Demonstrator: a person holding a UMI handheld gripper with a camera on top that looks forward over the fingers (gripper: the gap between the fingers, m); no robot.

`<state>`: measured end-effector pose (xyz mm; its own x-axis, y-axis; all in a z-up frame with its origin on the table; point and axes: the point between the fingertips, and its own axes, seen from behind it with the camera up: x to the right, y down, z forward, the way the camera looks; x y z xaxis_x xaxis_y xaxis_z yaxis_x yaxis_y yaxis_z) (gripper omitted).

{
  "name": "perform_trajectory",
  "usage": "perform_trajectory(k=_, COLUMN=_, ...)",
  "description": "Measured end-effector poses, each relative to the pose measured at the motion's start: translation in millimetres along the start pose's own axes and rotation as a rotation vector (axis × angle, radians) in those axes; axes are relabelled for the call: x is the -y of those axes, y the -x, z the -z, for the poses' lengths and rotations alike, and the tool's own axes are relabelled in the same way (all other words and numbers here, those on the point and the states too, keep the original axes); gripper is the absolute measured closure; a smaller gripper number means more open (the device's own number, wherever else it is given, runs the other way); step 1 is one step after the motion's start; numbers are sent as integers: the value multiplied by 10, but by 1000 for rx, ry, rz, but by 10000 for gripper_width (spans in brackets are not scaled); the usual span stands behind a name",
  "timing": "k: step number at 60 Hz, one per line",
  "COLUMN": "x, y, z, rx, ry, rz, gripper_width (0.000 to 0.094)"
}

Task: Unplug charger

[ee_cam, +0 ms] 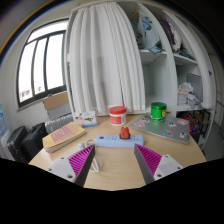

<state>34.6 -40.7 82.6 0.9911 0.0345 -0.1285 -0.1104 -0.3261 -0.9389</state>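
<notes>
We judge this to be the approach step; our tongs [112, 166] hang above the near edge of the counter [115, 175] with the fingers well apart and nothing between them, the magenta ribbed pads [150, 160] facing inward; the charger we take to be the small red-orange plug [125, 132] seated on top of the pale blue, flat, oblong power strip [113, 142], which lies just ahead of the fingers, roughly centred between them; whether a cable runs from it we cannot tell; the next move, as we read it, calls for easing forward and down until the pads flank the plug, closing firmly on its sides, then drawing straight up so the light strip is not dragged along

The counter is smooth, pale wood with a rounded edge; behind the strip stands a squat white tub with a red lid [118, 114], likely hard plastic, and further across a green cylindrical jar [158, 110] resting on a clear box [165, 127]; a flat cardboard box with a pinkish top [63, 136] lies off to one side; soft white curtains [105, 55] hang in folds beyond
</notes>
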Motion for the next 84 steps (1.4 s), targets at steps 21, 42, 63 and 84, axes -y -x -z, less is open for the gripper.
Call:
perform_trajectory(k=21, x=132, y=-396, z=-1347, rx=-87, ry=30, rz=55, gripper_width=210)
perform_trajectory(k=42, x=65, y=-508, z=-1604, rx=-112, ry=77, rz=38, gripper_width=819)
perform_trajectory(k=63, x=1397, y=-652, z=-790, rx=-94, ry=-226, rz=16, gripper_width=848)
perform_trajectory(k=84, x=273, y=-1656, z=-592, rx=-173, ry=73, rz=-3, gripper_width=834)
